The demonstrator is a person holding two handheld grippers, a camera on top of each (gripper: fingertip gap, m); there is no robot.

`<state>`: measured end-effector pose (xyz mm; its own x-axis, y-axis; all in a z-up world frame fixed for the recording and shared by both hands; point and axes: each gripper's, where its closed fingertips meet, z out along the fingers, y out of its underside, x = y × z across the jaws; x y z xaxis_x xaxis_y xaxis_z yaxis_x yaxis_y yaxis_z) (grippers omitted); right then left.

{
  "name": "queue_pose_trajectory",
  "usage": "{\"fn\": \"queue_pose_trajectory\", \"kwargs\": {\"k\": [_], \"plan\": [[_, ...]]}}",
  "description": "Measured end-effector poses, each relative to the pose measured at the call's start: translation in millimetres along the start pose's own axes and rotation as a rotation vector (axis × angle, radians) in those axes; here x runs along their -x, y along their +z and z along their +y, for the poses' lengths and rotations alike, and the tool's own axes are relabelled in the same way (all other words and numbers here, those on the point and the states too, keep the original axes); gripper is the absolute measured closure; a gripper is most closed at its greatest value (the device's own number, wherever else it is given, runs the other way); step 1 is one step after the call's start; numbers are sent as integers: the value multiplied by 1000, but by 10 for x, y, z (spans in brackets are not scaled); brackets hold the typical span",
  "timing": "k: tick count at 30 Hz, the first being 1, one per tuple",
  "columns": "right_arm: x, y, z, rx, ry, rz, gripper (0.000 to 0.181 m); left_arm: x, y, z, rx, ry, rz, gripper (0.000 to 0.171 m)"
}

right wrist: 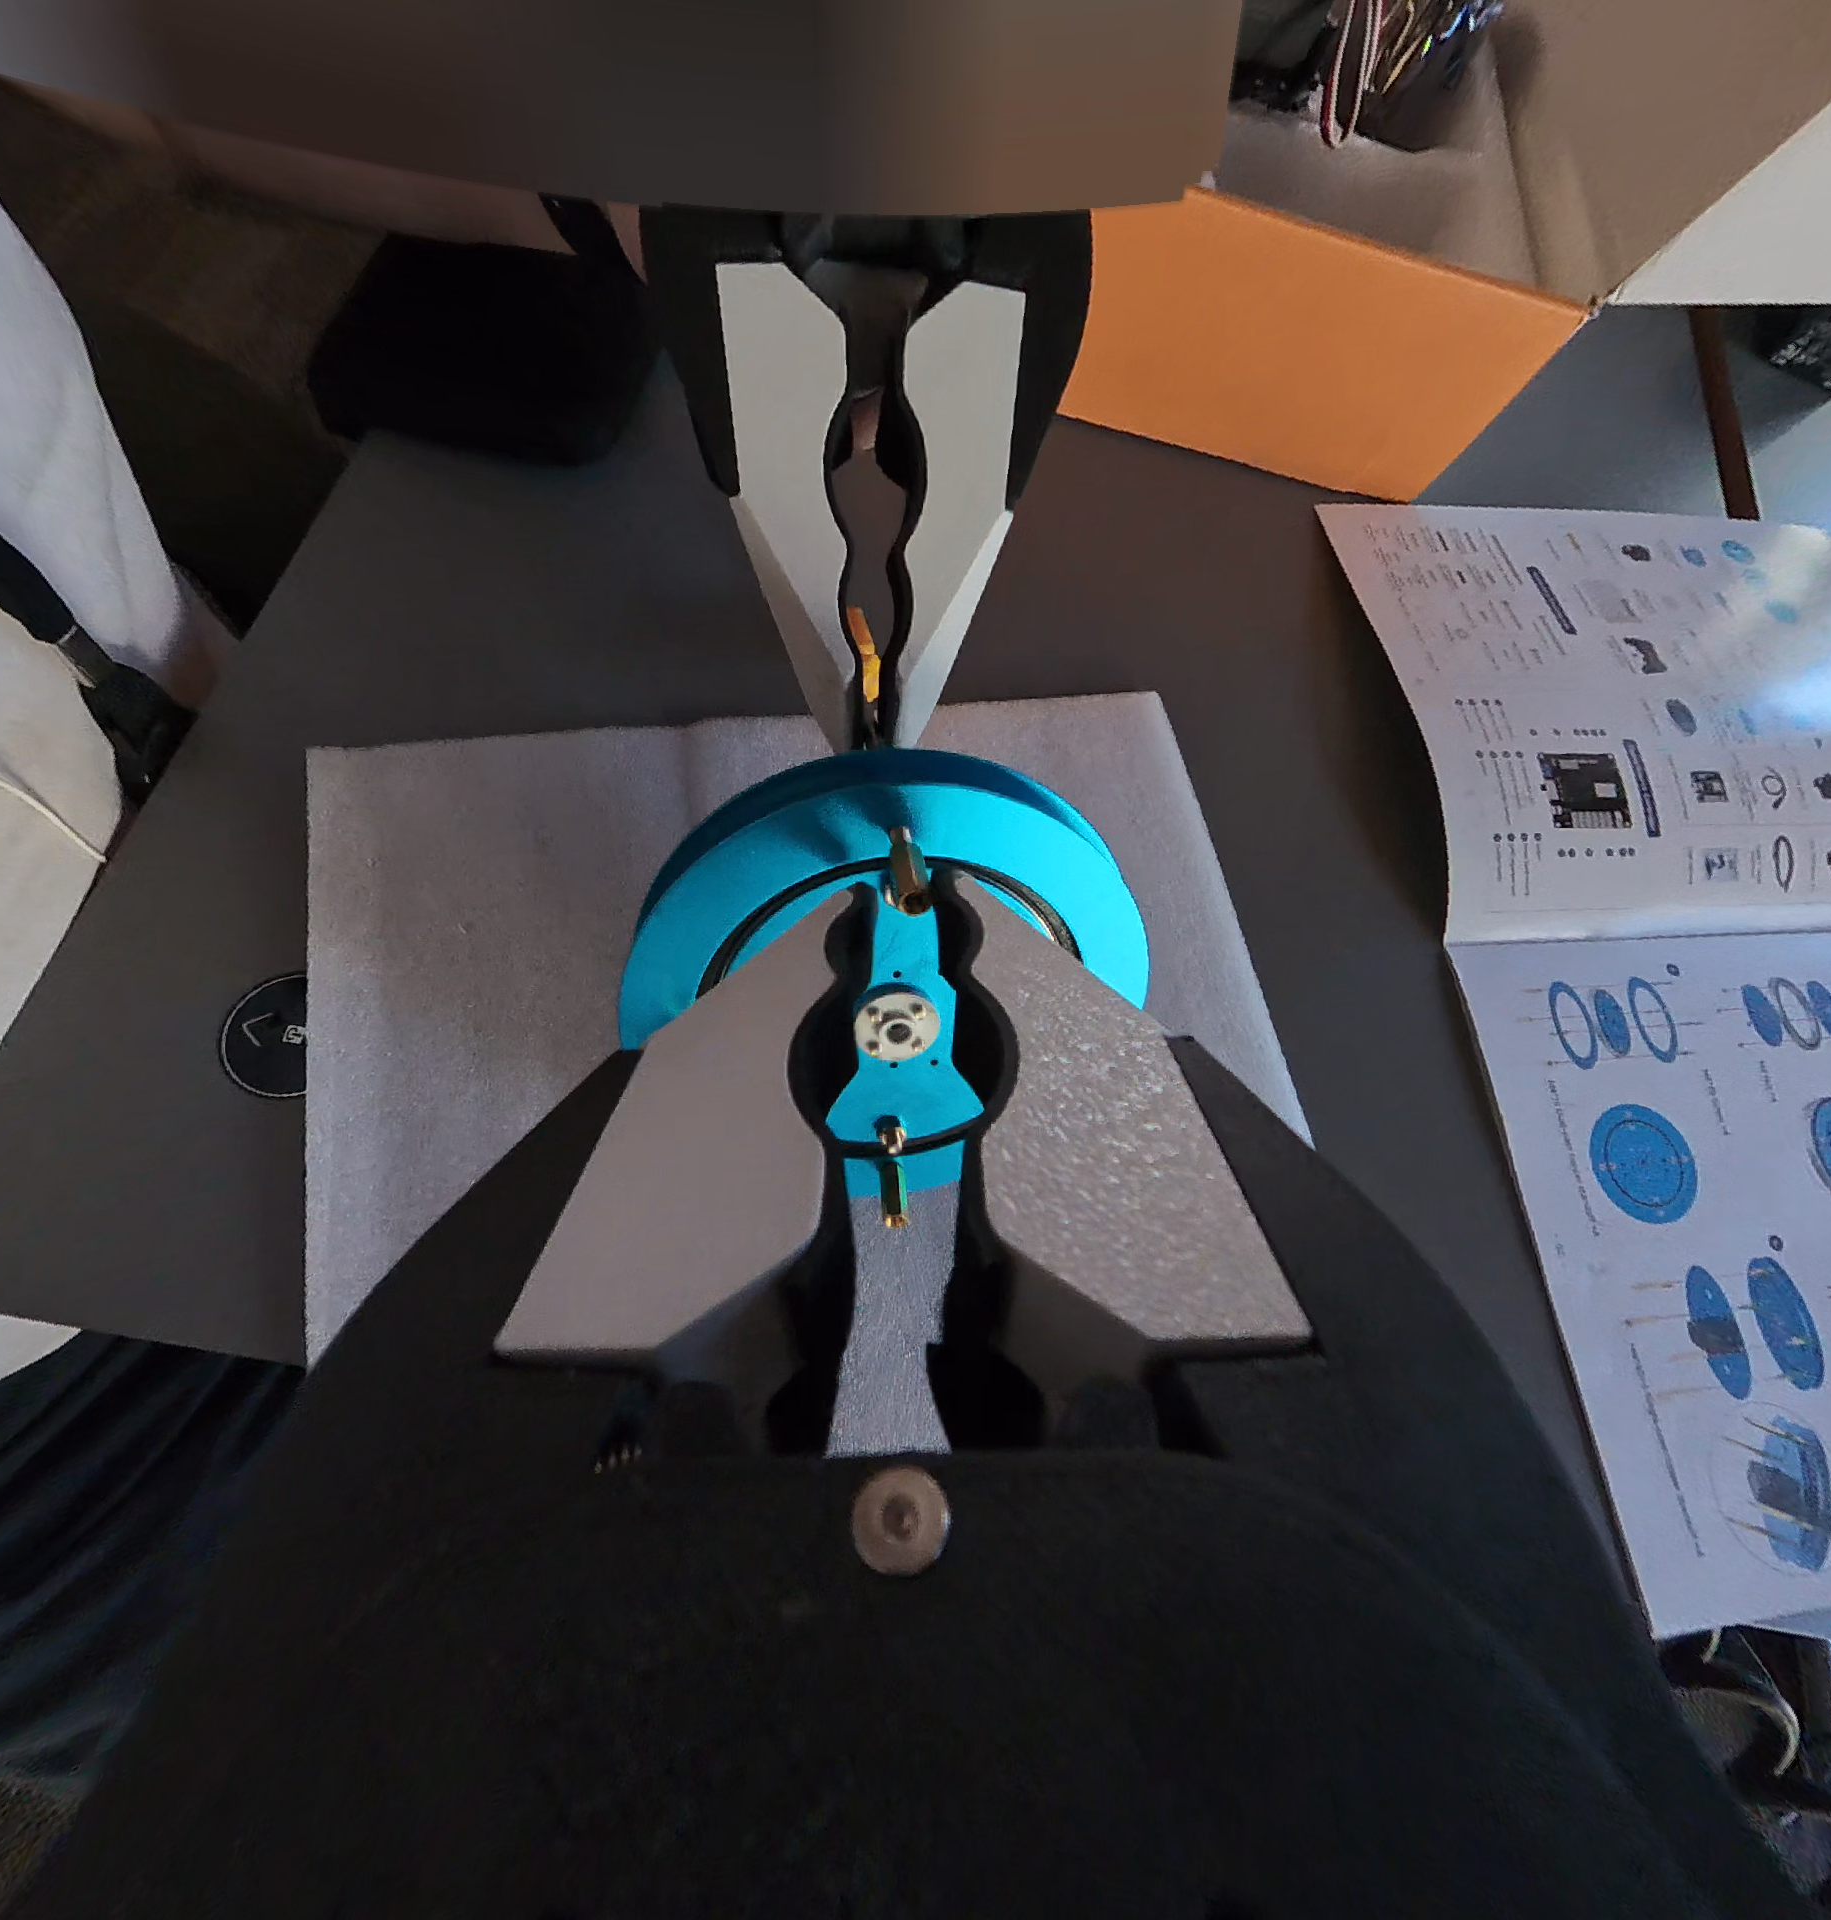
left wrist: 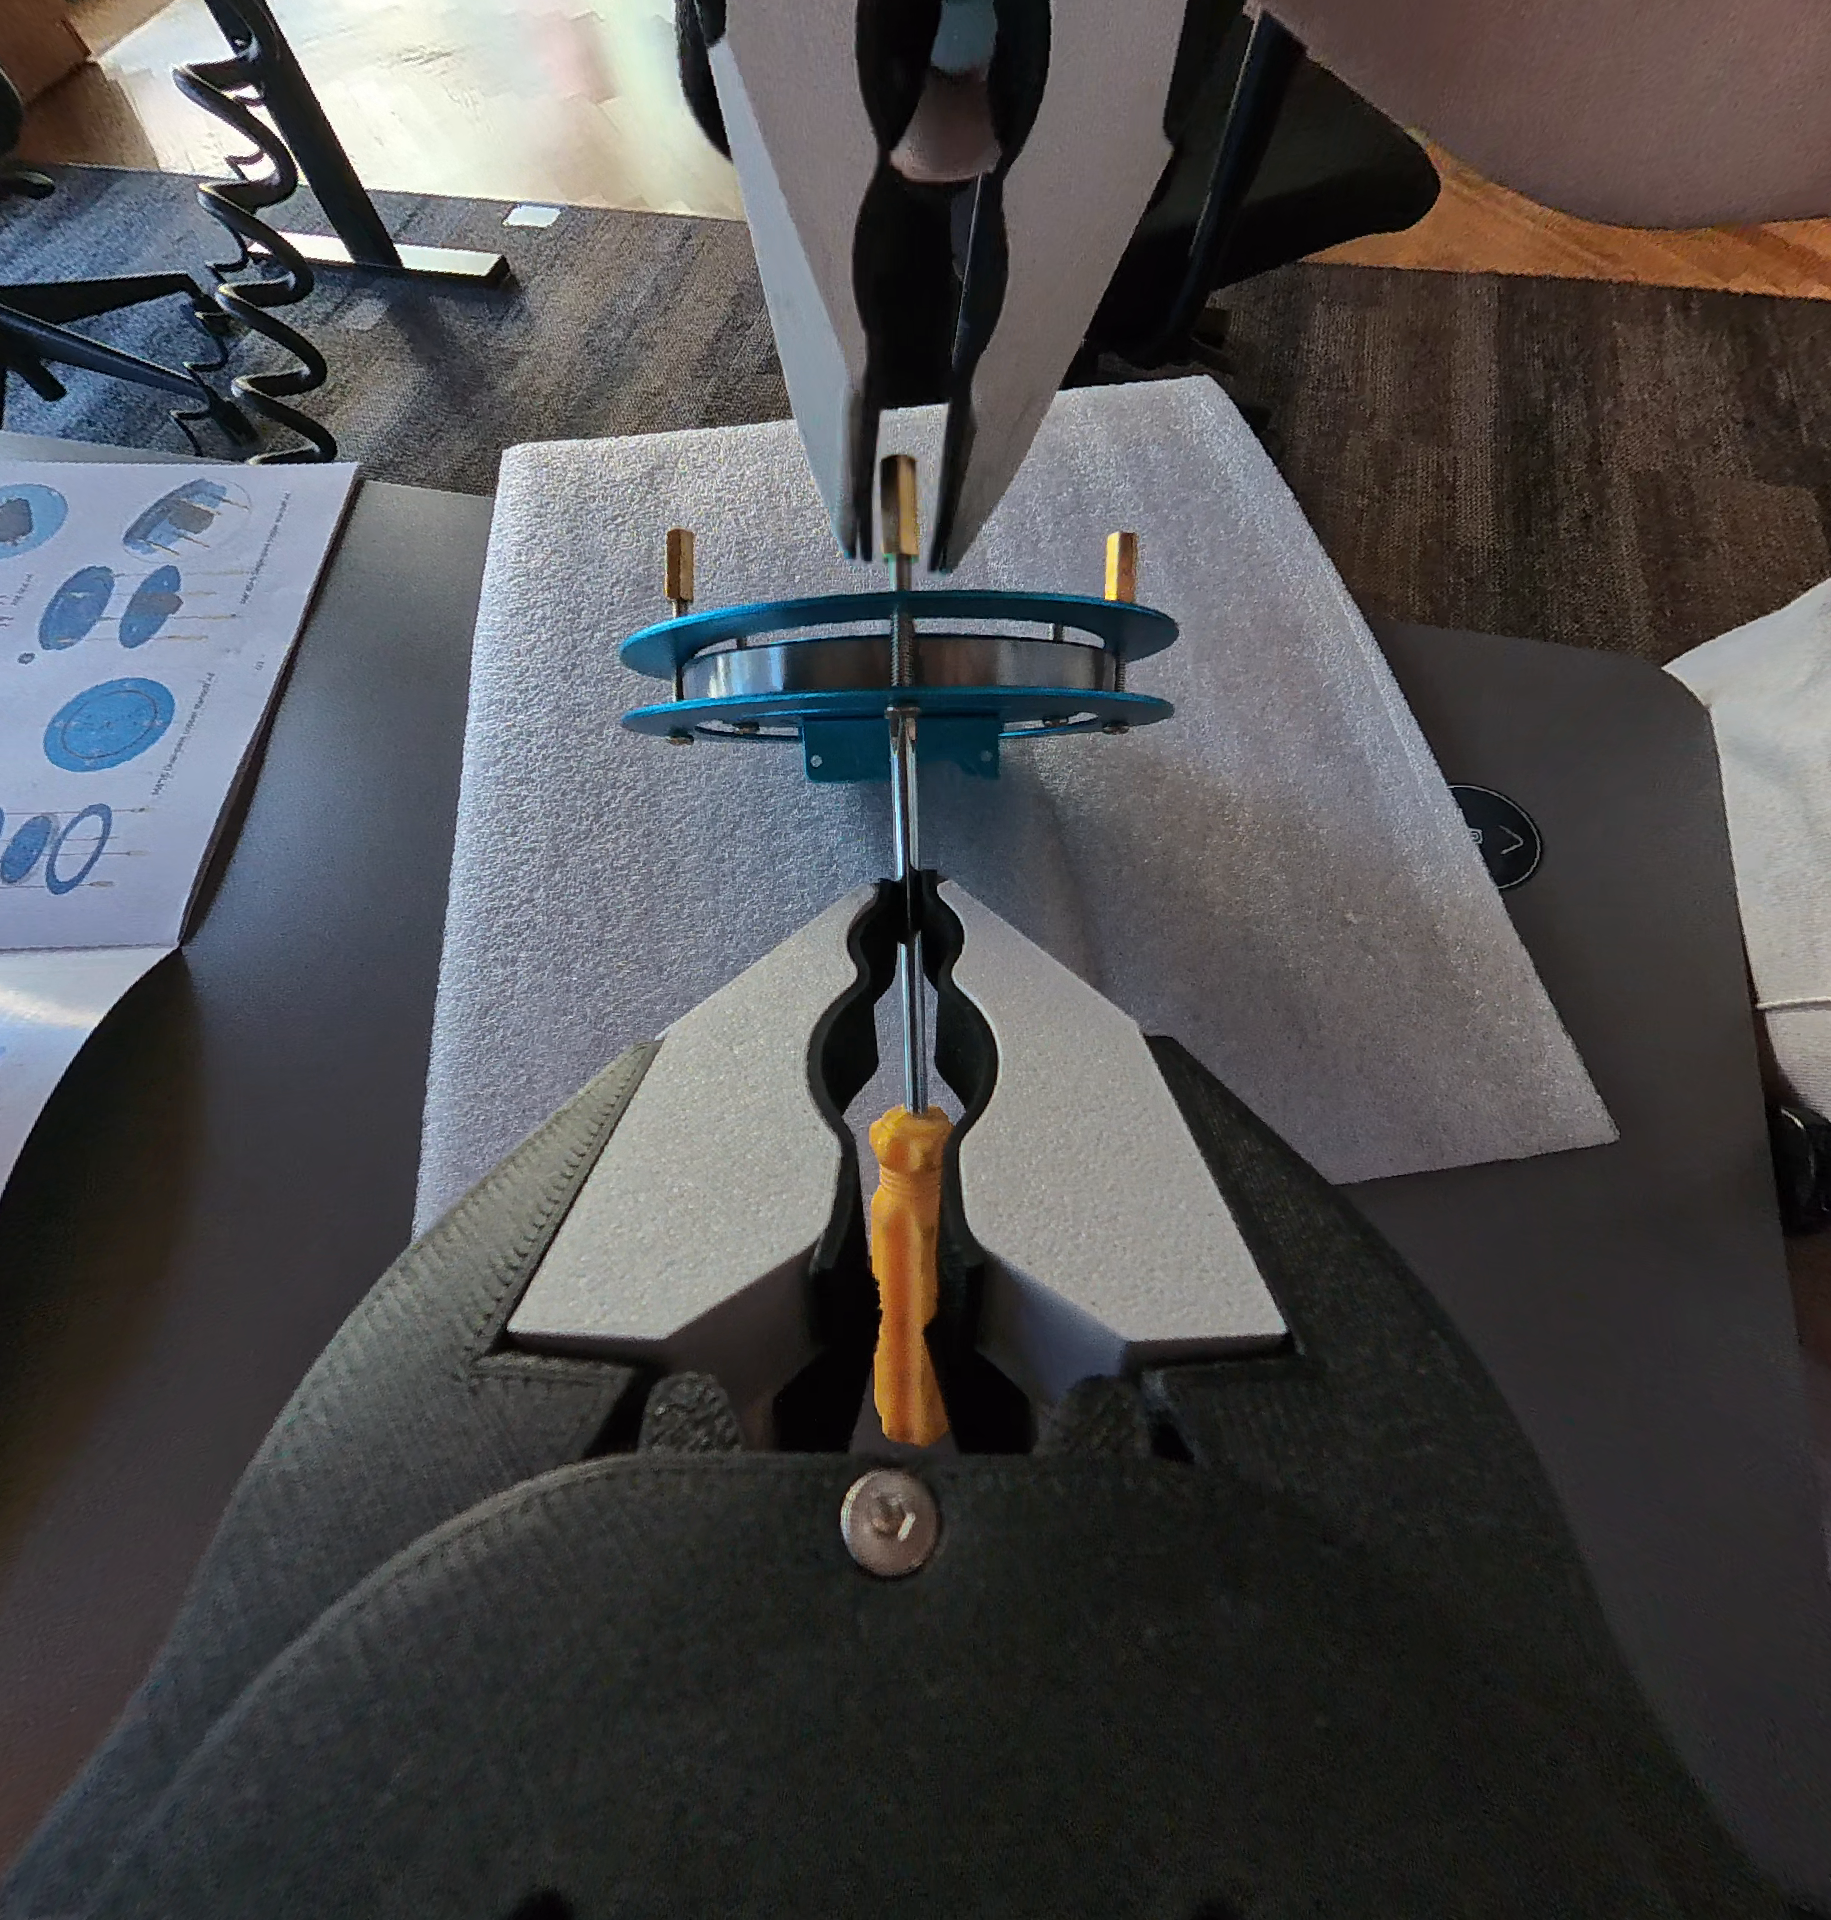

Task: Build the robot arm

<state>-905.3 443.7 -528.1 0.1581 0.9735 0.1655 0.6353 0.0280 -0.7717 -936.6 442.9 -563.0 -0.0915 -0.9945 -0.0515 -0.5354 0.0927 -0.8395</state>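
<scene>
Two hand-held grippers: left (left wrist: 911, 904) clamps orange screwdriver (left wrist: 906, 1268), right (left wrist: 895, 561) pinches brass standoff (left wrist: 898, 499) atop blue assy (left wrist: 895, 675).

- Blue disc assembly (left wrist: 895, 665): two parallel plates clamping a steel ring, standing on edge above white foam sheet (left wrist: 599, 831).
- Brass standoffs (left wrist: 1121, 566): protruding.
- Orange-handled screwdriver (left wrist: 906, 1278): tip apparently seated on a screw.
</scene>
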Motion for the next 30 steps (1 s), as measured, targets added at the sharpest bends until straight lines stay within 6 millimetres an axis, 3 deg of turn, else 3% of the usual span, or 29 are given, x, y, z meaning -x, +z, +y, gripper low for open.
{"fn": "queue_pose_trajectory", "kwargs": {"k": [6,11,15,17,20,22,26,30], "plan": [[21,-26,-15,42,39,-27,177,0,3,1,5,10,-5,170],[17,-26,1,99,410,-105,177,4,7,0,8,18,-20,169],[45,-27,-22,76,855,-193,177,-2,7,2,7,15,-16,170],[52,-36,-64,14,917,-240,176,-7,12,-1,5,18,-17,170],[81,-61,-97,-40,734,-247,158,6,10,0,4,16,-23,170],[123,-88,-92,-52,442,-186,153,8,10,1,2,12,-21,170],[-31,-88,28,25,-78,95,159,12,10,1,2,15,-24,170],[-57,-85,-48,38,-219,133,162,10,10,1,-1,13,-21,170]]}}
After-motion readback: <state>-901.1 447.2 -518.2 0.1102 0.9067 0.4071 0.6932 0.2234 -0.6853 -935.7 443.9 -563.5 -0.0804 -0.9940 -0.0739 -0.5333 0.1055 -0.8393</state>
